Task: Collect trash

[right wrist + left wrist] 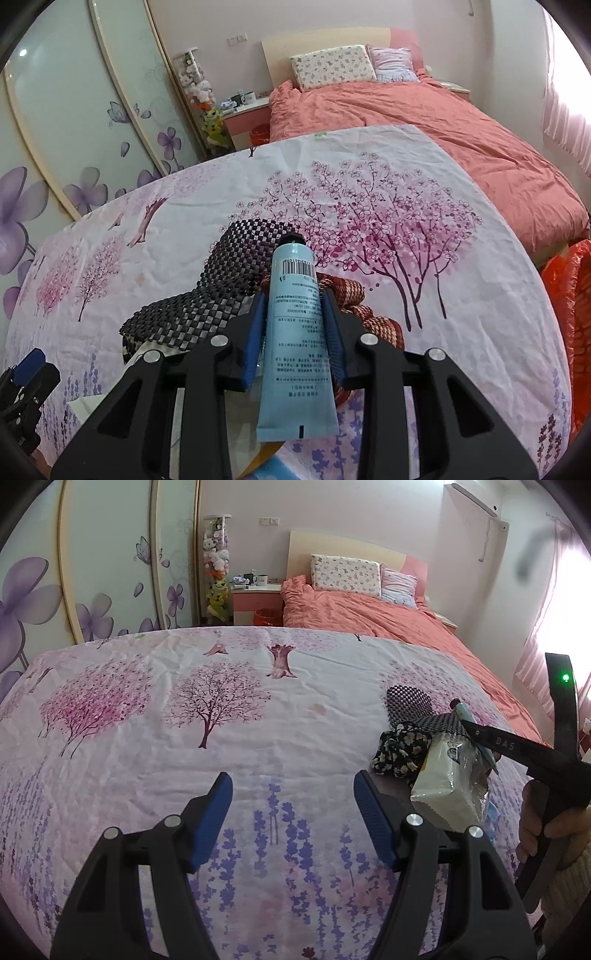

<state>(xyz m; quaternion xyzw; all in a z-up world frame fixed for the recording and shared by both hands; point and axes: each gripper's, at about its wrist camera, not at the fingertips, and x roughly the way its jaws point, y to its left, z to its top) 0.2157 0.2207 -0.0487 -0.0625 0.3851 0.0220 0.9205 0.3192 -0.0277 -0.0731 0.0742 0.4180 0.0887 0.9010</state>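
Right claw (293,332) grips blue tube (295,332) above floral-clothed tabletop (184,738); left claw (291,816) gapes empty; coral bed (388,616) behind.

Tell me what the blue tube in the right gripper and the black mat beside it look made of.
Tube: looks like soft plastic, smooth and slightly glossy, with a flat crimped end and a black cap. Mat: seems a rubbery or foam open mesh, matte, draping limply over the pile; exact material unclear.
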